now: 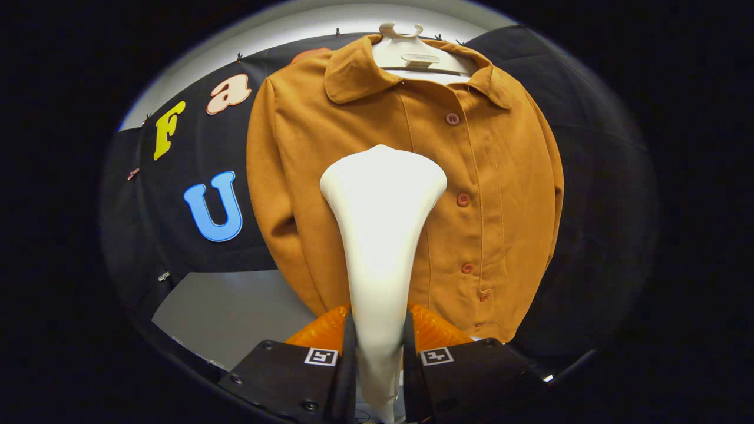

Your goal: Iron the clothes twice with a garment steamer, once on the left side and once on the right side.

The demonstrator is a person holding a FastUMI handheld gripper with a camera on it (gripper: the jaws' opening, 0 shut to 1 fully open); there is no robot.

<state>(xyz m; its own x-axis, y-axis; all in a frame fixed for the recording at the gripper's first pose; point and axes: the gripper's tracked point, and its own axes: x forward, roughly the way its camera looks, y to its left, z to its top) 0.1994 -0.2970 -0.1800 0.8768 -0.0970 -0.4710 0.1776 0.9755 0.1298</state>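
A mustard-brown button-up jacket (500, 194) hangs on a white hanger (412, 56) against the booth's black wall. My gripper (380, 347) is shut on the handle of a white garment steamer (380, 224), both fingers pressing its narrow neck. The steamer stands upright between the fingers, its wide head raised in front of the jacket's left-of-centre chest, just left of the button row (463, 199). Whether the head touches the cloth I cannot tell. The steamer hides the jacket's middle behind it.
A grey tabletop (230, 318) lies below the jacket, to the left of my fingers. An orange translucent part (436, 333) shows just behind the fingers at the steamer's base. The black cloth wall (589, 176) surrounds the jacket on both sides.
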